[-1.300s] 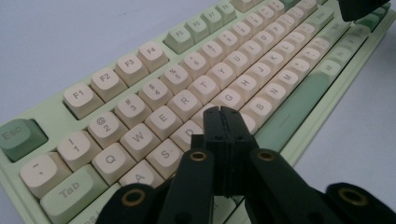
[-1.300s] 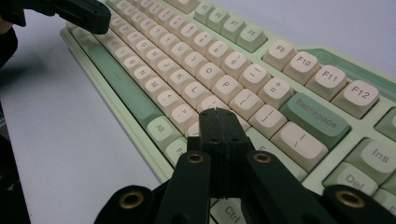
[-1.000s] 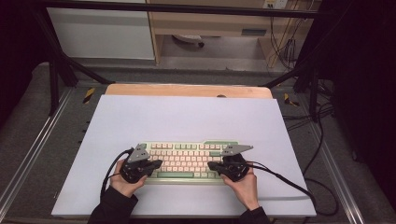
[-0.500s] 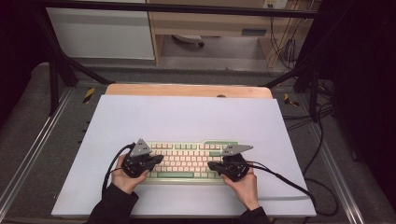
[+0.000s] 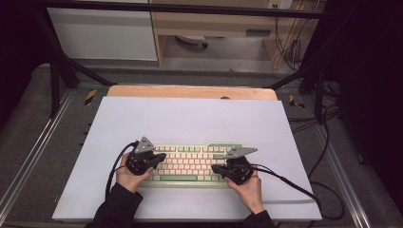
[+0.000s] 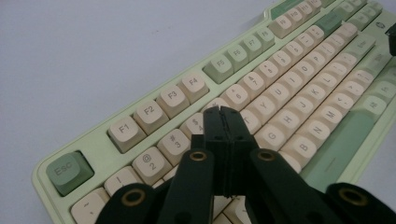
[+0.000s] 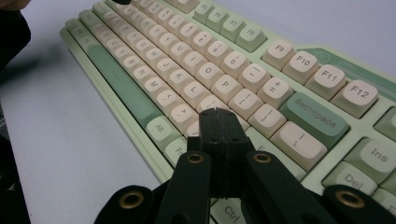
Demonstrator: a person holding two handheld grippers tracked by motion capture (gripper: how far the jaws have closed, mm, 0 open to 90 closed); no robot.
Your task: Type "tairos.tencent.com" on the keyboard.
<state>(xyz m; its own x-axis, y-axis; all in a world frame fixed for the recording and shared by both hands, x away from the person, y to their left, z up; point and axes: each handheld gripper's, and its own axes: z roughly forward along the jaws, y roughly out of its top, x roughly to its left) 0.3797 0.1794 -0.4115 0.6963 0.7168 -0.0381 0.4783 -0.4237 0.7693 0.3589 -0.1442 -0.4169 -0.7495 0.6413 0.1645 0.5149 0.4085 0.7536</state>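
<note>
The work in hand looks like typing or pressing keys on the keyboard (image 5: 190, 164), which lies flat on the pale sheet (image 5: 190, 118) covering the table, in the lower middle of the high view, its long side running left to right; both hands are already posted at its ends, so the approach seems done and the pressing itself is what remains, as far as one can judge; the left gripper (image 5: 159, 156) sits over the left end of the keys with its jaws pinched together and nothing between them; in the left gripper view its closed tip (image 6: 223, 113) hangs at the centre of the frame over the number row, around the 4 and 5 keys, with the Esc key (image 6: 69, 171) at lower left and the green space bar (image 6: 343, 144) at the right; whether the tip touches a key or hovers just above cannot be told; the right gripper (image 5: 216, 168) is likewise drawn shut and empty over the right end; in the right gripper view its tip (image 7: 219, 114) stands at the centre just near the keys right of L and P, with the Backspace key (image 7: 315, 119) to its right; no key looks visibly pressed down, so no progress in the typing can be read from the keys themselves
</note>
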